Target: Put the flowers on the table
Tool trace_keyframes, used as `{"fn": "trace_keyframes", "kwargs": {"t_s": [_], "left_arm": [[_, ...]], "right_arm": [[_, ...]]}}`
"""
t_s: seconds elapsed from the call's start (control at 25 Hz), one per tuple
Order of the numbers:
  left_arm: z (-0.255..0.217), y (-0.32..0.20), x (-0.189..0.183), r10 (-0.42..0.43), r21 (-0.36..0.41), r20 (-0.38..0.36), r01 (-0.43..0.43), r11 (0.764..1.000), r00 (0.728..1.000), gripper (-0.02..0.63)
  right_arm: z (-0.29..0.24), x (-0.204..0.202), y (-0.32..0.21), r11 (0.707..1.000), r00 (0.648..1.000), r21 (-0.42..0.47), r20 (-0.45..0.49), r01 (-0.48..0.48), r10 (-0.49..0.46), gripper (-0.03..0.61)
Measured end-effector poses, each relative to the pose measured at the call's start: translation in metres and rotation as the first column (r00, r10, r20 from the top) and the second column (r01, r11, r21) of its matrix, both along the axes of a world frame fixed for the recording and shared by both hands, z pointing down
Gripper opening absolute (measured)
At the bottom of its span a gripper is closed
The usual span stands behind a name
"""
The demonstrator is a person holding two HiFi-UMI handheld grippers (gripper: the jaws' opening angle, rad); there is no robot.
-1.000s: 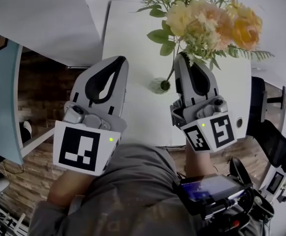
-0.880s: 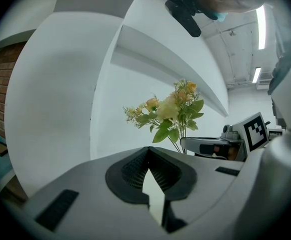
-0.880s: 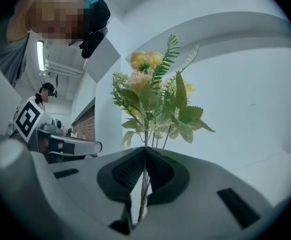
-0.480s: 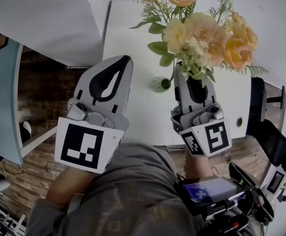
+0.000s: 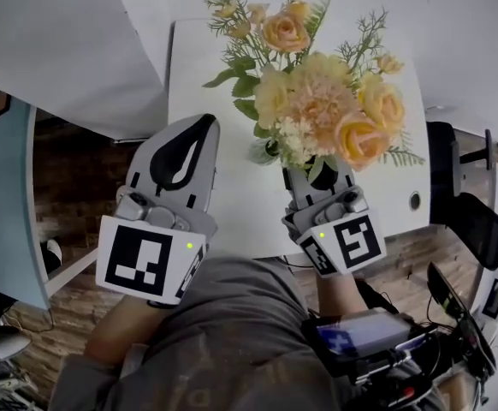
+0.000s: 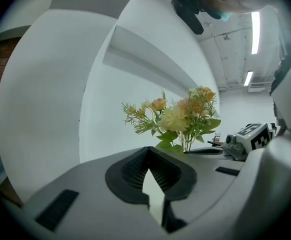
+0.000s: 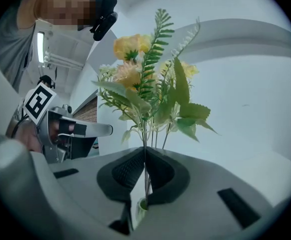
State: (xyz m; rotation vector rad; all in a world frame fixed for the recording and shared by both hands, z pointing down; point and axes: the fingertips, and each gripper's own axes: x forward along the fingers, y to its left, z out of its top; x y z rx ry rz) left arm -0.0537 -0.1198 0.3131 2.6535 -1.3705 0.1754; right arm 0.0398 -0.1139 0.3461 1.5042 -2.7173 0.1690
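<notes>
Left tool (image 5: 203,123): closed, empty, nearest, beside the right. Right tool (image 7: 144,154): clamped on stems of flowers (image 5: 317,110), long axis upright, blooms above and just beyond its jaws. Bench (image 5: 199,58): directly beneath the flowers; contact cannot be told.

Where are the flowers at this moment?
In the head view, right of centre: the flowers are above the white table, their stems clamped in the right claw.

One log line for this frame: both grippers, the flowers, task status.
right gripper: shut on flower stems | left gripper: shut, empty | flowers: upright, over white table | task: not yet released
</notes>
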Motion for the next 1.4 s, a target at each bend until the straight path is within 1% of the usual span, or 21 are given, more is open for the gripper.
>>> {"fn": "trace_keyframes", "kwargs": {"t_s": [0.16,0.44,0.56,0.72,0.84,0.96,1.04,1.2,1.4], "left_arm": [[0.004,-0.001,0.001,0.031,-0.003,0.009,-0.031,1.000,0.999,0.008],[0.003,-0.013,-0.001,0.080,-0.021,0.015,-0.080,0.997,0.997,0.008],[-0.005,-0.013,0.004,0.099,-0.022,0.013,-0.098,0.995,0.995,0.008],[-0.019,-0.019,0.008,0.127,-0.016,0.017,-0.127,0.992,0.992,0.008],[-0.022,-0.021,0.007,0.142,-0.015,0.019,-0.141,0.990,0.990,0.008],[-0.009,-0.017,0.014,0.149,-0.019,0.015,-0.148,0.989,0.989,0.008],[-0.002,-0.011,0.019,0.153,-0.020,0.012,-0.153,0.988,0.988,0.008],[0.000,0.001,0.019,0.157,-0.017,0.015,-0.156,0.988,0.988,0.008],[-0.001,-0.004,0.019,0.162,-0.019,0.018,-0.161,0.987,0.987,0.008]], "right_arm": [[0.011,-0.005,0.002,0.999,1.000,-0.031,-0.012,-0.012,0.011,0.014],[0.025,-0.015,-0.007,0.995,0.998,-0.095,-0.062,-0.036,0.030,0.014],[0.025,-0.017,-0.009,0.994,0.996,-0.108,-0.081,-0.031,0.022,0.015],[0.025,-0.016,-0.014,0.988,0.996,-0.146,-0.083,-0.053,0.041,0.023],[0.031,-0.019,-0.015,0.983,0.996,-0.175,-0.086,-0.055,0.040,0.036],[0.048,-0.015,-0.008,0.978,0.996,-0.203,-0.089,-0.046,0.028,0.075],[0.055,-0.012,-0.002,0.978,0.995,-0.205,-0.092,-0.048,0.029,0.081],[0.055,-0.009,0.012,0.975,0.995,-0.217,-0.093,-0.048,0.029,0.107],[0.055,-0.001,0.013,0.967,0.994,-0.250,-0.106,-0.043,0.017,0.123]]}}
